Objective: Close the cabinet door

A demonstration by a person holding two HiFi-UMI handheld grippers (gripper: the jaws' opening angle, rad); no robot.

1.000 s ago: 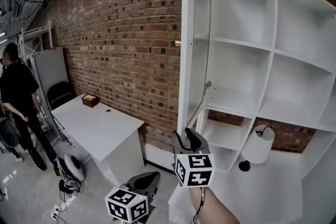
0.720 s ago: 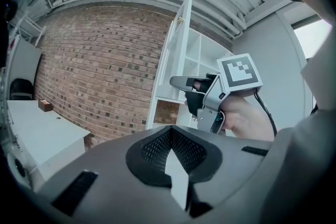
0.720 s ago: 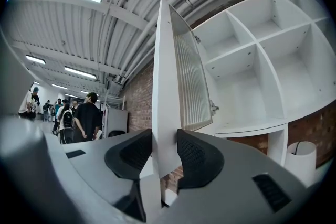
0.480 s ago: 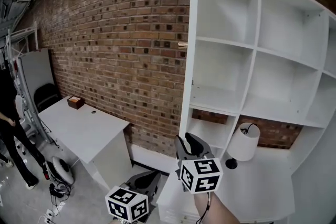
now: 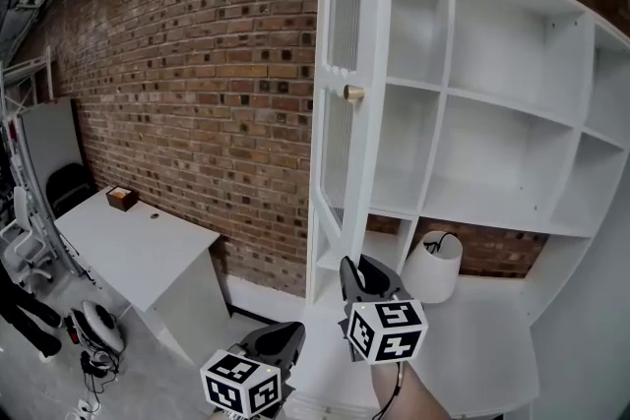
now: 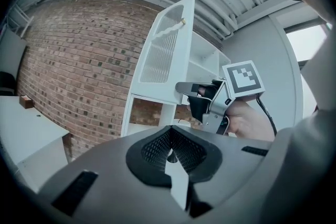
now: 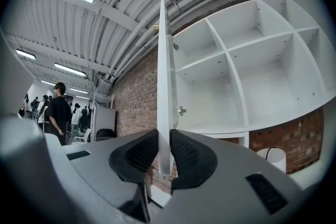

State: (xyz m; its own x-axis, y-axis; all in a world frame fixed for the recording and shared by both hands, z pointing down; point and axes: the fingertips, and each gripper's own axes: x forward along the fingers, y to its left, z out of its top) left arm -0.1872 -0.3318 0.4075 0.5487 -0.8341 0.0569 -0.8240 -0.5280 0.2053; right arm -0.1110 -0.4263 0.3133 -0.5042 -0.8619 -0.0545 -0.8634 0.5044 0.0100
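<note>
The tall white cabinet door (image 5: 340, 143) with a ribbed glass panel and a brass knob (image 5: 353, 93) stands open from the white shelf cabinet (image 5: 512, 113). My right gripper (image 5: 366, 270) is at the door's lower edge. In the right gripper view the door's edge (image 7: 164, 86) runs between the pads, and the right gripper (image 7: 164, 152) has just been closing and now presses on it from both sides. My left gripper (image 5: 281, 337) hangs lower left, away from the door. Seen in its own view, the left gripper (image 6: 169, 147) is shut with nothing in it.
A white lamp (image 5: 434, 266) with a black cord sits on the cabinet's low shelf. A white desk (image 5: 128, 241) carrying a small brown box (image 5: 122, 198) stands by the brick wall at left. People stand far off in the right gripper view.
The door was edge-on half a second ago and now shows its front face and knob. The right gripper stays at its lower edge and has shifted slightly right, as has the left.
</note>
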